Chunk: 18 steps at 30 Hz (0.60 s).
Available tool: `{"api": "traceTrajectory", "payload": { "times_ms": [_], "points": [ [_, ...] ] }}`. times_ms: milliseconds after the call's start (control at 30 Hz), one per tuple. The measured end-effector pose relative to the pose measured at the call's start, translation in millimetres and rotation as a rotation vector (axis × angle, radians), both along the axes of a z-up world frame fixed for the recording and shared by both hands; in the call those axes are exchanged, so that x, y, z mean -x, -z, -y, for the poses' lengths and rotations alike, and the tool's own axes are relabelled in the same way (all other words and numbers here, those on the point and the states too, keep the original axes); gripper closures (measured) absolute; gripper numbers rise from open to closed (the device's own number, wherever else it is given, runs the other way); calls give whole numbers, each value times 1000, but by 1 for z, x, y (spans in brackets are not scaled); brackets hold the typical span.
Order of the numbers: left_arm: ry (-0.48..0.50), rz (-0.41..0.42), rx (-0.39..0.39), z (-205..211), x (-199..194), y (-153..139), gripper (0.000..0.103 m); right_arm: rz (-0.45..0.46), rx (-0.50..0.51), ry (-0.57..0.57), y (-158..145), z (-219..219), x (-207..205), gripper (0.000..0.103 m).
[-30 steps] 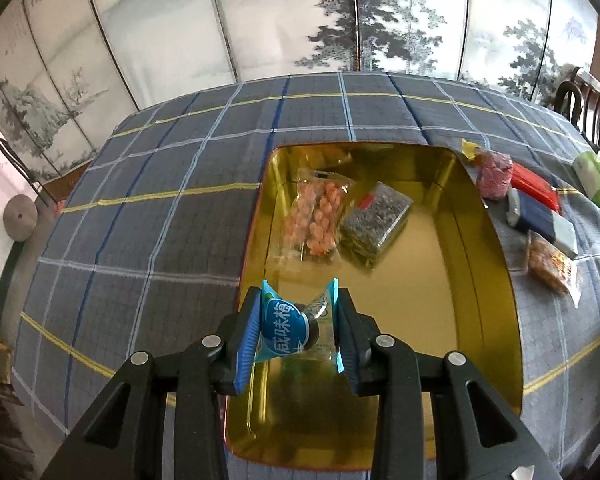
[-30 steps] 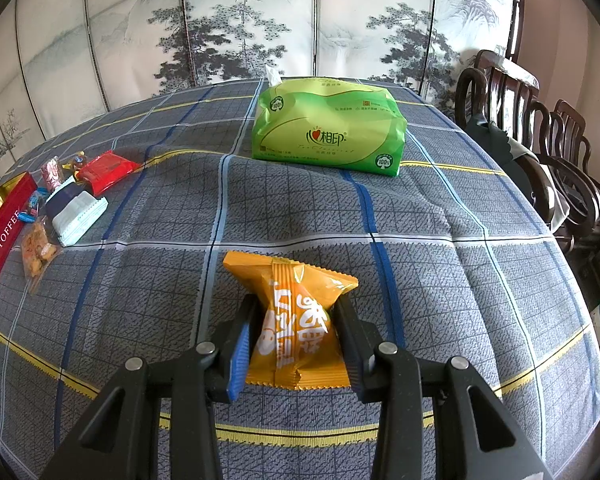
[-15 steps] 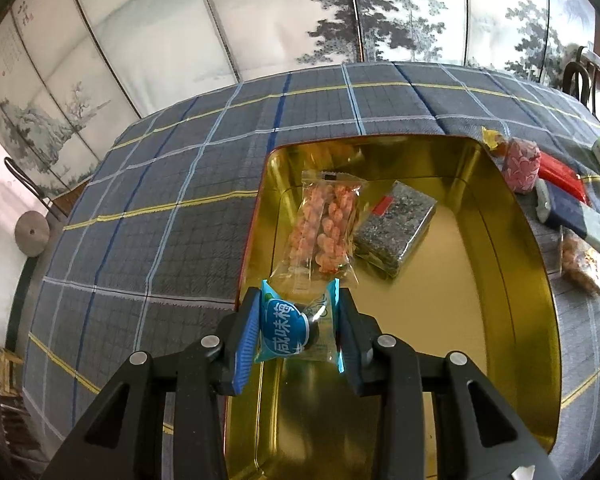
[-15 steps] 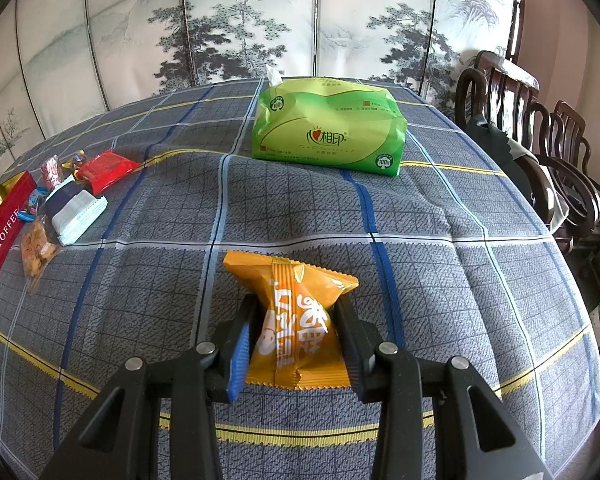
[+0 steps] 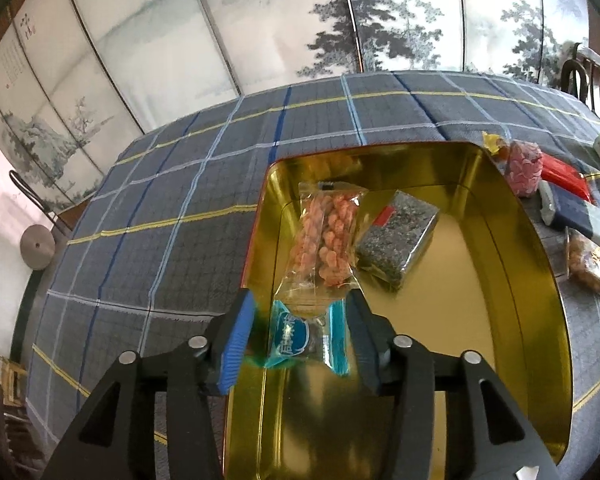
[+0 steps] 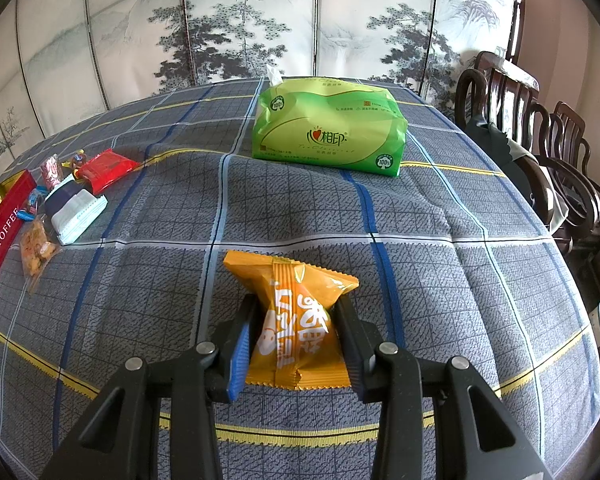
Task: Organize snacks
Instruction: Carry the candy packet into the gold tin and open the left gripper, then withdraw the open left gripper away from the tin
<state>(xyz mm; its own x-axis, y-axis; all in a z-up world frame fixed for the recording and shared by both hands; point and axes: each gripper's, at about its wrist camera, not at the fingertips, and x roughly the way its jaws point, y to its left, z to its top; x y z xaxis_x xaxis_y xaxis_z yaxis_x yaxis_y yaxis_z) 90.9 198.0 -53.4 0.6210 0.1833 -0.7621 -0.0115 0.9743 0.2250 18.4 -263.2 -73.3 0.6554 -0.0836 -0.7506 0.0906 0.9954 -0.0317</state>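
My left gripper (image 5: 300, 338) is open over the near left corner of the gold tin (image 5: 540, 264). The small blue candy packet (image 5: 296, 338) sits loose between its fingers, apart from both pads, against the clear bag of orange snacks (image 5: 326, 240). A dark seed packet (image 5: 398, 236) lies beside that bag in the tin. My right gripper (image 6: 296, 346) is shut on an orange snack packet (image 6: 296, 320) resting on the checked tablecloth (image 6: 460, 280).
A green tissue pack (image 6: 328, 132) stands at the back. Loose snacks lie left of it: a red packet (image 6: 106, 168), a blue-white packet (image 6: 74, 210), a clear nut bag (image 6: 36, 250), a pink candy (image 6: 50, 170). The tin's red side (image 6: 0, 236) is far left. Wooden chairs (image 6: 540, 140) stand at the right.
My left gripper moved forward over the tin and opened, letting go of the blue candy packet. My right gripper and the orange packet have not moved.
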Motion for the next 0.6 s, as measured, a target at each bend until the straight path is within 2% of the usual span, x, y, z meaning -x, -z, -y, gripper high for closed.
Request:
{"api": "traceTrajectory", "payload": {
  "times_ms": [233, 600],
  "points": [
    [50, 76, 7, 6, 17, -7, 39, 0, 5, 0, 0, 0, 0, 63],
    [54, 158, 22, -2, 43, -19, 38, -1, 24, 2, -1, 1, 1, 64]
  ]
}}
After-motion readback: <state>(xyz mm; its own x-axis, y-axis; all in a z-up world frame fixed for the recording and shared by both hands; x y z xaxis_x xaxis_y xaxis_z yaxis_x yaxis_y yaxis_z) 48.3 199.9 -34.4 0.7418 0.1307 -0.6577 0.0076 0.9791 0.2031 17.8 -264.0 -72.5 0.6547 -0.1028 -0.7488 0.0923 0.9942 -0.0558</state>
